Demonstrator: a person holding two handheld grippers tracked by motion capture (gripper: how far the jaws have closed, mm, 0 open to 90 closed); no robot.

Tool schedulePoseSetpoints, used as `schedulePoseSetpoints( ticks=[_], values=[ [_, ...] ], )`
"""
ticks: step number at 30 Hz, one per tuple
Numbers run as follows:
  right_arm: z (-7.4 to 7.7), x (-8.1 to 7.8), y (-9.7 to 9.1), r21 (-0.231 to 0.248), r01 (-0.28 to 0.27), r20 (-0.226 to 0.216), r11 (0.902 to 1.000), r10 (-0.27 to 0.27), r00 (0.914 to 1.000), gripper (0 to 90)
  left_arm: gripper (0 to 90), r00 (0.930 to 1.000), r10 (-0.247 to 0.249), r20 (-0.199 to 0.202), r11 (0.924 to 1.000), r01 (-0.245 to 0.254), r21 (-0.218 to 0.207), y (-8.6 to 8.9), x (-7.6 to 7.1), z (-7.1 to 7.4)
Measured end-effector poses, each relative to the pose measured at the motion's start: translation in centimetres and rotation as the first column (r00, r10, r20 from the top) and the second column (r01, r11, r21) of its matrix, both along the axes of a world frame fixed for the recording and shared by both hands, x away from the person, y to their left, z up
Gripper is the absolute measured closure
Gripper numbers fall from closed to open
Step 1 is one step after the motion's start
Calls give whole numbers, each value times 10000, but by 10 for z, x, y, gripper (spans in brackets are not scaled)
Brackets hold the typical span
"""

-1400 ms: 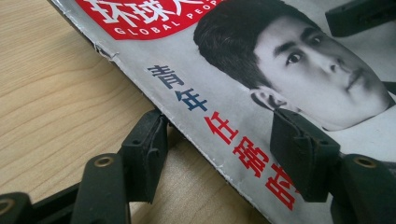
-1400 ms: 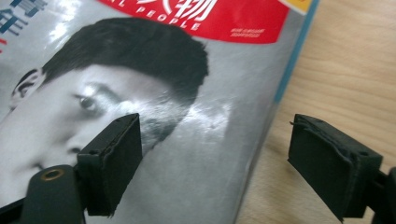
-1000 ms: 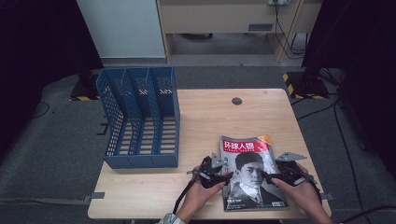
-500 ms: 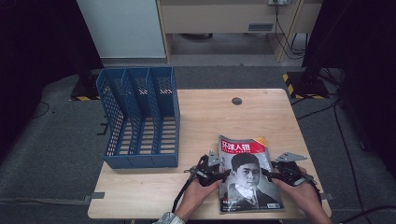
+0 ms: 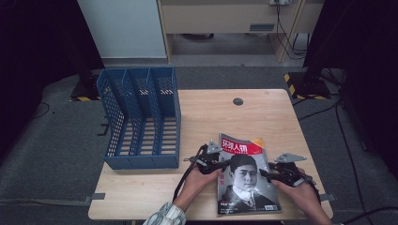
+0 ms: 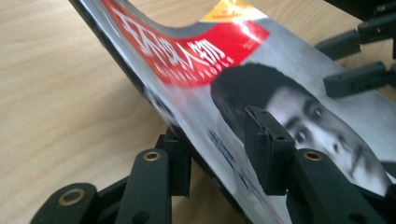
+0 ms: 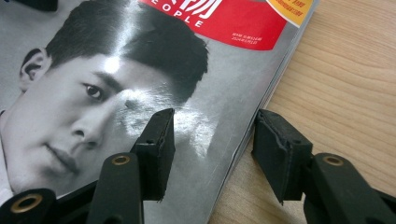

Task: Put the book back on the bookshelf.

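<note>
High view: glossy red-and-grey portrait magazine (image 5: pixel 246 180) near-right on the light wooden table (image 5: pixel 216 117); blue perforated plastic file rack (image 5: pixel 141 119) far-left.
Left gripper view: left gripper (image 6: pixel 219 144) straddles the lifted left edge, unclear if clamped.
Right gripper view: right gripper (image 7: pixel 212 147) jaws wide across the right edge.

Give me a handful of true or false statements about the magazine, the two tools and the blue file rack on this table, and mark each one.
1. The left tool has one jaw above and one below the magazine edge. True.
2. The right tool is clamped shut on the magazine. False: its jaws stand apart astride the edge.
3. The blue file rack holds magazines. False: its slots show nothing in them.
4. The magazine's left side is raised off the table. True.
5. The rack stands to the right of the magazine. False: it is to its left.
</note>
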State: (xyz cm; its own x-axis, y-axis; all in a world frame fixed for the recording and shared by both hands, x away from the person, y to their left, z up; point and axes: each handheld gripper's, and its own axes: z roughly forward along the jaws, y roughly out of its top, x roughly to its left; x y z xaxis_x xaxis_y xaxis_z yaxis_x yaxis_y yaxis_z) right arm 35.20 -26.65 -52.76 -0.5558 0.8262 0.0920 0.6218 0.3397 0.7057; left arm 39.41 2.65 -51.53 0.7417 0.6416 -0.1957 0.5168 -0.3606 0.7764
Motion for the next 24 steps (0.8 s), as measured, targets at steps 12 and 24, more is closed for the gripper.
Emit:
schedulePoseSetpoints(
  ticks=[12, 24],
  values=[
    [-1, 0, 0, 12, -146, 134, 9999, 146, 9998, 489, 428, 9959, -669, -603, 9965, 637, -536, -7, 23, 10],
    [-2, 0, 0, 83, -265, 229, 9996, 263, 9994, 489, 299, 9922, -862, -905, 9953, 818, -514, -24, 37, 15]
  ],
)
